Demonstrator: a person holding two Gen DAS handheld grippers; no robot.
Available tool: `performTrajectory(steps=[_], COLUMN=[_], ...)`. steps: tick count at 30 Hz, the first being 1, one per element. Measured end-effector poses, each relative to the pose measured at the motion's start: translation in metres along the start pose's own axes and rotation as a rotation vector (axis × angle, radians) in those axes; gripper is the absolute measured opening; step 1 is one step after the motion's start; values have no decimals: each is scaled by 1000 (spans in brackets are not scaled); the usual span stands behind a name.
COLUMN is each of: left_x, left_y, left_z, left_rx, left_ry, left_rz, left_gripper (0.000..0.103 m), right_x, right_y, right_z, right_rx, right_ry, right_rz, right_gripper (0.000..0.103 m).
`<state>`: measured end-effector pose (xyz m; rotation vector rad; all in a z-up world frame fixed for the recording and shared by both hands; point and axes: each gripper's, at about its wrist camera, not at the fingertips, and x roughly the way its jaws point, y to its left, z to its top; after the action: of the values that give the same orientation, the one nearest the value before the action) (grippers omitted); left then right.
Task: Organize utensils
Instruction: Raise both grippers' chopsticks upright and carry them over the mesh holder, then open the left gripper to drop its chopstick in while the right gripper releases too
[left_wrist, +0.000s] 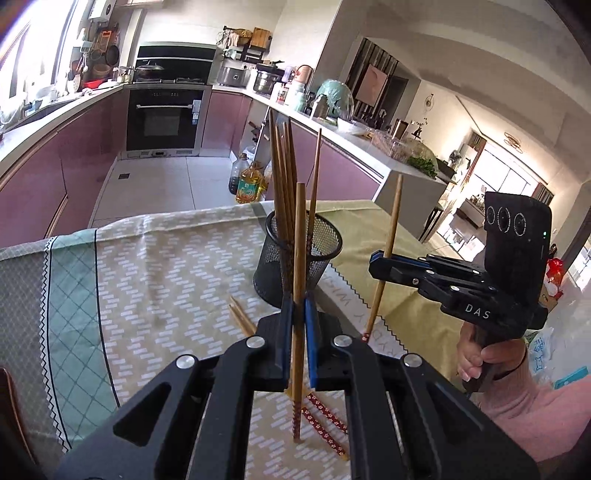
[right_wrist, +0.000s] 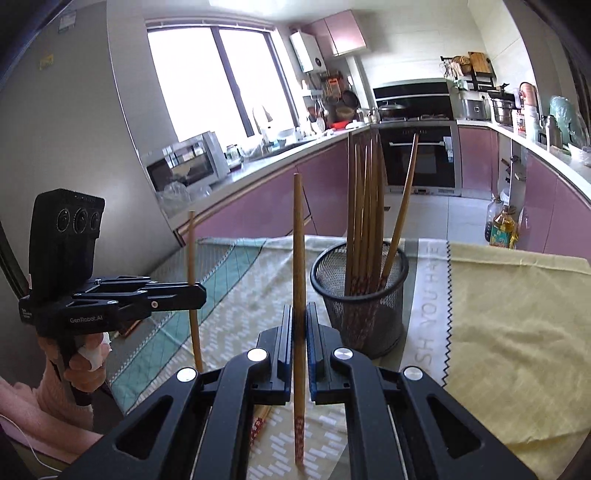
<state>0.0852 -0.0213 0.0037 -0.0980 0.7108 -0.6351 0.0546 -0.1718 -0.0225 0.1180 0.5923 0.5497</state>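
Note:
A black mesh cup (left_wrist: 300, 258) stands on the table and holds several wooden chopsticks (left_wrist: 283, 173); it also shows in the right wrist view (right_wrist: 364, 295). My left gripper (left_wrist: 298, 325) is shut on one upright chopstick (left_wrist: 299, 266), just in front of the cup. My right gripper (right_wrist: 300, 332) is shut on another upright chopstick (right_wrist: 298, 266), near the cup's left side. Each gripper appears in the other's view: the right one (left_wrist: 384, 264) and the left one (right_wrist: 195, 291). Loose chopsticks (left_wrist: 325, 417) with red patterned ends lie on the cloth beneath the left gripper.
The table is covered by a patterned green-beige cloth (left_wrist: 155, 266) and a yellow cloth (right_wrist: 517, 332). Two chopstick ends (left_wrist: 240, 317) lie left of the cup. Beyond the table's far edge are kitchen floor, oil bottles (left_wrist: 249, 184) and pink cabinets.

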Motion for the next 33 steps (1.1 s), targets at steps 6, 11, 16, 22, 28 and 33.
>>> performTrajectory(steps=[6,11,16,22,28,33], left_x=[-16,-18,-19,-21,-18,1], left_y=[-2,-4,-8,-18,-32,-39], left_z=[22,45,71,97,117,120], left_rx=[-13,-22,-20,7,44,75], left_ry=[-79,-135,-180,-225,-266,-233], left_rz=[-7,-3,0,-1,20,61], left_gripper=[7,7,7,7,7,7], right_x=[-9,-17,-25,-34,-34,-18], right_y=[-2,-5,-7,-8,-10,-18], right_z=[21,45,71,92,106,106], right_rx=[-13,-28,-44,-60,-73,-49], right_ry=[-62,-113,-161,-216,-249,-224], right_rz=[1,0,-8,-21,-43,-46], right_gripper=[6,6,6,6,6,6])
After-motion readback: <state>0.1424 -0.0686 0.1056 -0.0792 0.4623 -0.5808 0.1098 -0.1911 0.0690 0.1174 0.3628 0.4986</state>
